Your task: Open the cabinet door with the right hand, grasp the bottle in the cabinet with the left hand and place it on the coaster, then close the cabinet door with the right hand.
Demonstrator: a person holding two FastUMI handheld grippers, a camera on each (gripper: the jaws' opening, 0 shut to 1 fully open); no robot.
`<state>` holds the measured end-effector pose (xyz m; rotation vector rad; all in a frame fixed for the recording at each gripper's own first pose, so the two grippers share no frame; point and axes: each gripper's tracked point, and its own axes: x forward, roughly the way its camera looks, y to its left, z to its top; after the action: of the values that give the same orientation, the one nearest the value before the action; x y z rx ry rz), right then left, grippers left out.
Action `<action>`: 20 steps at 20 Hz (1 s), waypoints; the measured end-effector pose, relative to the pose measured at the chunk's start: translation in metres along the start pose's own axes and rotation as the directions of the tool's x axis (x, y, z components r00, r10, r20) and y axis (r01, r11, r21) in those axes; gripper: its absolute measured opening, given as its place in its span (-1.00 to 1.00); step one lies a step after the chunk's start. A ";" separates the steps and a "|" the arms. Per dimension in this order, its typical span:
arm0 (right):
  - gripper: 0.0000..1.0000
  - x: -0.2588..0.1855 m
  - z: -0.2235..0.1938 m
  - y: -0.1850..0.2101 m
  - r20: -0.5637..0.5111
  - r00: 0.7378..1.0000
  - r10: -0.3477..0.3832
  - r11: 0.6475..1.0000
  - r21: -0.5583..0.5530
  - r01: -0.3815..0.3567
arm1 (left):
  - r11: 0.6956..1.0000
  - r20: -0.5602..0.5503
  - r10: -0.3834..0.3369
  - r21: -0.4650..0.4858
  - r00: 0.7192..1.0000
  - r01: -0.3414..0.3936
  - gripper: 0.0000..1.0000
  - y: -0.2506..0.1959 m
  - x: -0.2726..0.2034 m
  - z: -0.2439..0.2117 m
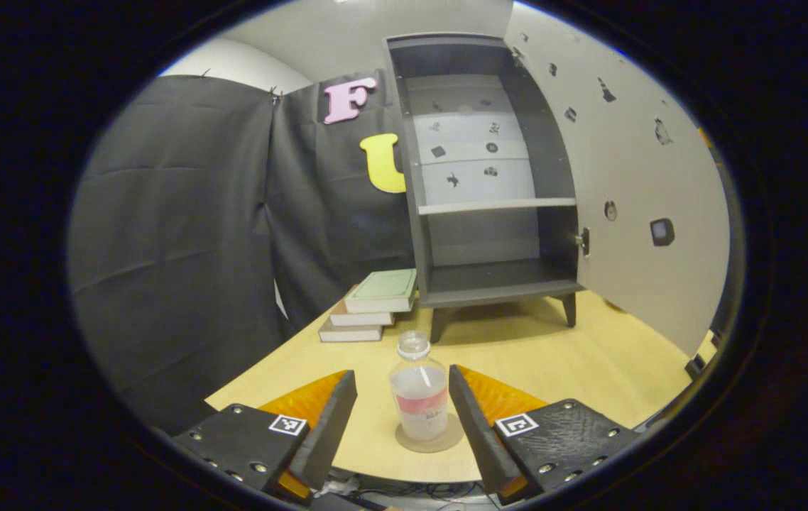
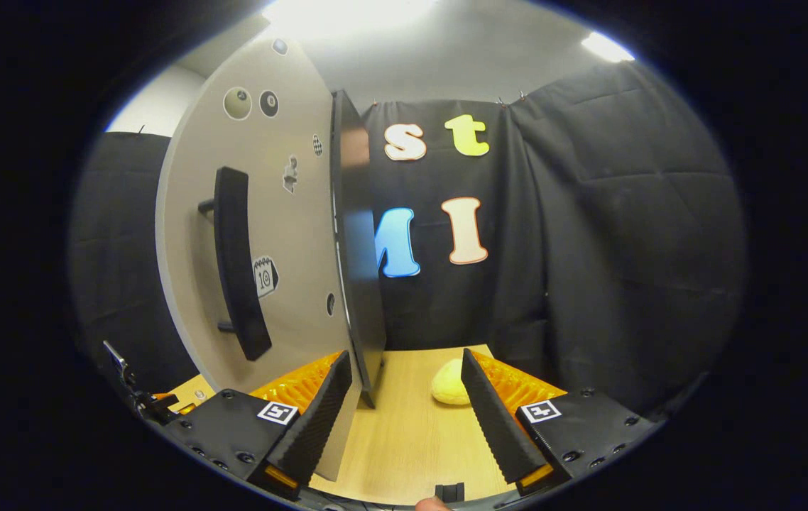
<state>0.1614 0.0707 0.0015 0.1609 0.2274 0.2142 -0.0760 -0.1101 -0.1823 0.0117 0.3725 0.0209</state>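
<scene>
A clear bottle (image 1: 419, 392) with a white cap and a pink label stands upright on a round coaster (image 1: 432, 441) near the table's front edge. My left gripper (image 1: 401, 375) is open around it, a finger on each side with small gaps. The grey cabinet (image 1: 489, 213) stands behind with bare shelves, its pale door (image 1: 631, 199) swung wide to the right. In the right gripper view the door (image 2: 283, 234) with its dark bar handle (image 2: 235, 262) fills the left side. Its dark free edge (image 2: 360, 284) stands between the fingers of my open right gripper (image 2: 405, 357), close to the left finger.
A stack of three books (image 1: 374, 306) lies left of the cabinet on the wooden table (image 1: 588, 362). A yellow rounded lump (image 2: 449, 384) rests on the table just beyond my right gripper's right finger. Black cloth walls close in the booth.
</scene>
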 end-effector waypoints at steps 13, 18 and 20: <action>0.89 0.021 0.053 0.049 0.064 0.995 0.077 0.996 -0.037 -0.075 | 0.998 0.252 -0.063 -0.014 0.966 0.069 0.62 0.021 -0.006 0.147; 0.91 0.020 0.048 0.078 0.044 0.994 0.100 0.995 -0.024 -0.099 | 0.989 0.272 -0.130 -0.029 0.954 0.143 0.58 0.025 0.018 0.159; 0.92 0.022 0.048 0.095 0.039 0.992 0.120 0.992 -0.042 -0.118 | 0.986 0.273 -0.148 -0.037 0.951 0.164 0.58 0.027 0.027 0.159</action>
<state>0.1755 0.1607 0.0604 0.1391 0.1725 0.3335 0.0065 -0.0835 -0.0435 -0.0729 0.0987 -0.1254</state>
